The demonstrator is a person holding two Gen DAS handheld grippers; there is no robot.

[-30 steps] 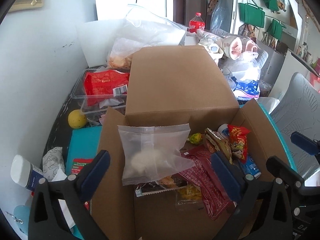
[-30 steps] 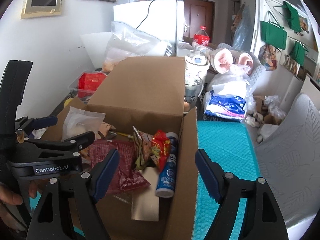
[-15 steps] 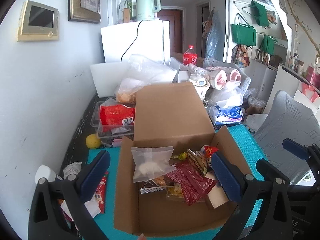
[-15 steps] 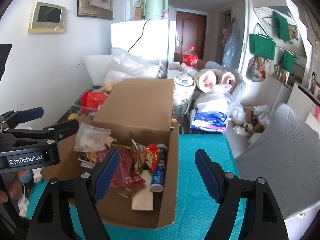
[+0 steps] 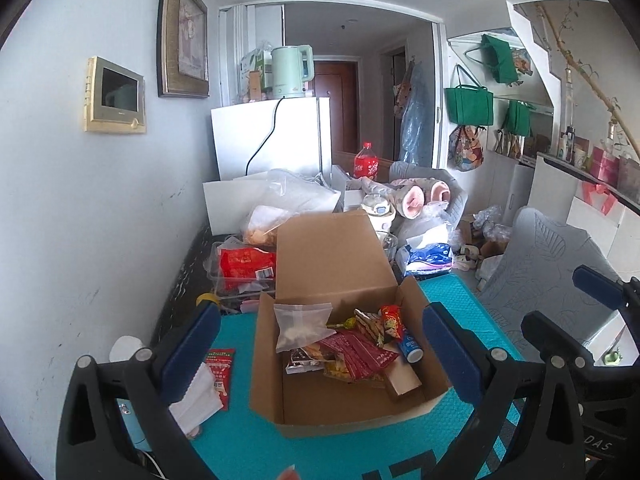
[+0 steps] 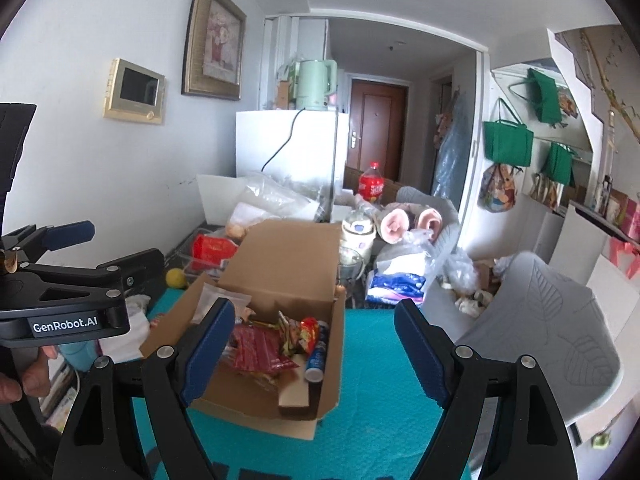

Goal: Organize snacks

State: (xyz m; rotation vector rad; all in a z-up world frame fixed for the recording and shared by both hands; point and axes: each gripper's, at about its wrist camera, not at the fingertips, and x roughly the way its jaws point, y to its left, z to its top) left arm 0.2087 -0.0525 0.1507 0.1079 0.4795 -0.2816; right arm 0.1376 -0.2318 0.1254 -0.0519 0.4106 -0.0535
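Observation:
An open cardboard box [image 5: 340, 412] stands on a teal mat [image 5: 248, 444], its lid flap raised at the back. Inside lie several snacks: a clear zip bag [image 5: 300, 326], red packets [image 5: 362, 354], a small red bag [image 5: 391, 320] and a blue tube [image 5: 410, 350]. The box also shows in the right wrist view [image 6: 280, 276]. My left gripper [image 5: 320, 360] is open and empty, held back above the box. My right gripper [image 6: 312, 352] is open and empty, to the right of the left one.
A red sachet [image 5: 220, 372] and crumpled tissue [image 5: 196, 404] lie left of the box. A clear bin with a red bag [image 5: 246, 264] and a yellow ball [image 5: 206, 300] stand behind it. A white fridge [image 5: 272, 140], cola bottle [image 5: 366, 162] and grey chair [image 5: 552, 280] are around.
Both grippers have pulled back and up from the box, which now looks smaller and farther. The snacks in the box have not moved.

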